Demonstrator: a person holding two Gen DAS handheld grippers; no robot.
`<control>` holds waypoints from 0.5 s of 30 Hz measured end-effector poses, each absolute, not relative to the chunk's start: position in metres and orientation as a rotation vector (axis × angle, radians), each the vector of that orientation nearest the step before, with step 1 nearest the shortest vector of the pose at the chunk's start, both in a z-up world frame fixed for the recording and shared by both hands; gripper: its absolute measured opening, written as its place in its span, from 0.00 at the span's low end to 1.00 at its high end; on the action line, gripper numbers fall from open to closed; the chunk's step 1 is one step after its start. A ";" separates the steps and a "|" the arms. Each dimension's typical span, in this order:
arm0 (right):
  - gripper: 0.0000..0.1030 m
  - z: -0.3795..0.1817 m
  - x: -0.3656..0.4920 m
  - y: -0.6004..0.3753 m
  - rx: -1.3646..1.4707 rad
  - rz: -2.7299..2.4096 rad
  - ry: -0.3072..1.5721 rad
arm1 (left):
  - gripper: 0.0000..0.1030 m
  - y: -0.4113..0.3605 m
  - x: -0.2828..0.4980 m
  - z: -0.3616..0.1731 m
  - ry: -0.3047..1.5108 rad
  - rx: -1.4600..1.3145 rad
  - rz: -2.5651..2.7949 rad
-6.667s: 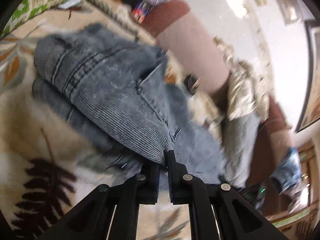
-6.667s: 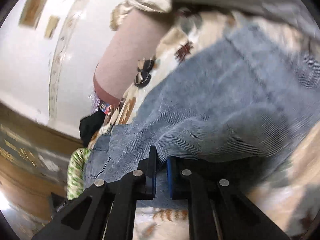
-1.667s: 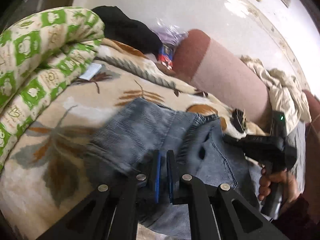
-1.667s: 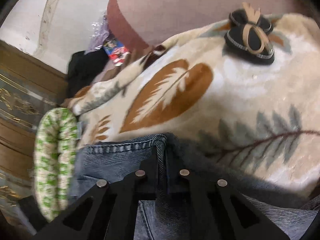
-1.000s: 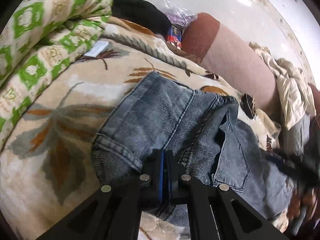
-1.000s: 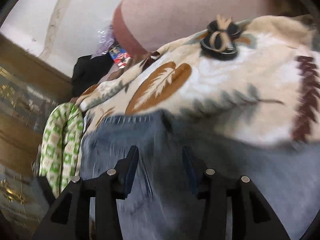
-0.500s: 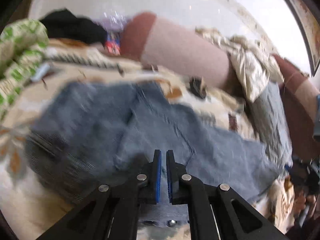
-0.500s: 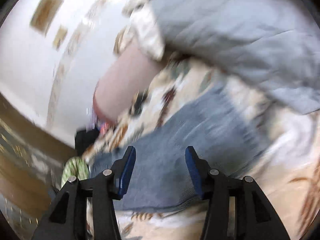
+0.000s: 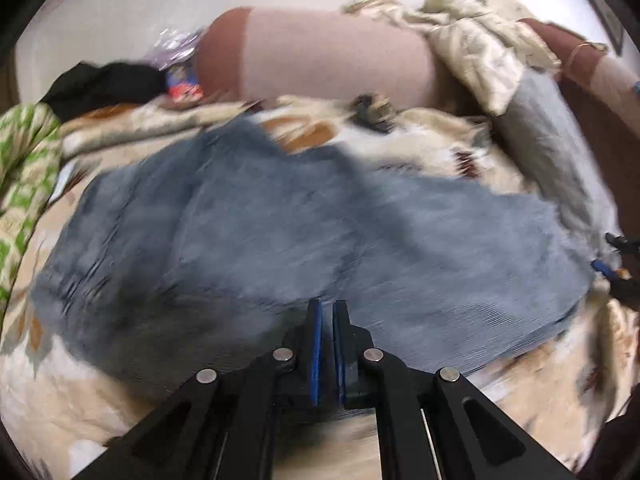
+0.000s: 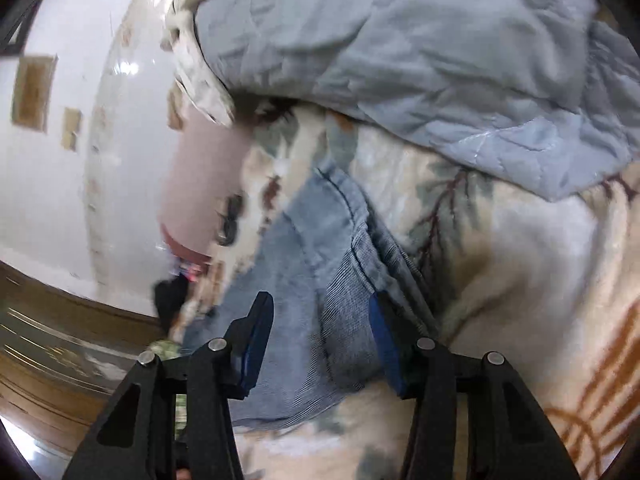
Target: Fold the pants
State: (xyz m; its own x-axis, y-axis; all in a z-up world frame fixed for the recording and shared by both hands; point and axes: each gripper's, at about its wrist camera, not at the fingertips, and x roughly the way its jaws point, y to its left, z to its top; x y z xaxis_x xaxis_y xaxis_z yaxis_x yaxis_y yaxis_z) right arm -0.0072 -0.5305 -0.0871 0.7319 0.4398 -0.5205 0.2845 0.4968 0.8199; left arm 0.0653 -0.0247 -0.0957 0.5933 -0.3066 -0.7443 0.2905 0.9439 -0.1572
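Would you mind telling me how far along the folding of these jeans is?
Done: the jeans lie spread across the leaf-print blanket. In hand: the left gripper is shut at their near edge; the right gripper is open over the hem. Left: the actual folds.

Motion-blurred blue jeans (image 9: 304,232) lie spread across a cream leaf-patterned blanket (image 9: 432,152). The left gripper (image 9: 327,312) sits low over their near edge, blue-padded fingers nearly together. Behind lie a pink bolster (image 9: 332,64), a grey quilt (image 9: 548,148) and green-patterned bedding (image 9: 24,168).
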 end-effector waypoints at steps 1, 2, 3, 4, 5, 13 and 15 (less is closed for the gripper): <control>0.52 -0.087 -0.013 -0.535 1.103 0.100 0.763 | 0.07 -0.039 0.065 -0.090 0.863 -0.014 -0.384; 0.52 -0.088 -0.017 -0.539 1.132 0.091 0.754 | 0.07 -0.052 0.066 -0.085 0.861 -0.005 -0.416; 0.53 -0.090 -0.023 -0.541 1.172 0.085 0.750 | 0.07 -0.072 0.068 -0.078 0.859 0.017 -0.461; 0.54 -0.092 -0.027 -0.541 1.205 0.085 0.746 | 0.07 -0.088 0.072 -0.074 0.858 0.038 -0.492; 0.54 -0.094 -0.027 -0.541 1.217 0.086 0.748 | 0.08 -0.111 0.078 -0.068 0.857 0.062 -0.533; 0.55 -0.117 -0.035 -0.536 1.338 0.043 0.811 | 0.63 -0.269 0.143 -0.051 0.936 0.232 -0.715; 0.54 -0.125 -0.034 -0.539 1.370 0.036 0.815 | 0.63 -0.300 0.151 -0.053 0.955 0.274 -0.727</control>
State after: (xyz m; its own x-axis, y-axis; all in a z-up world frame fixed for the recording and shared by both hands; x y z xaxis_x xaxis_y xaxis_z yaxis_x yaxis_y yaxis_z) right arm -0.0340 -0.5392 -0.1254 0.7318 0.4724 -0.4912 0.4273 0.2434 0.8707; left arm 0.1513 -0.3001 -0.0527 0.3663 -0.4420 -0.8188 0.6719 0.7344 -0.0959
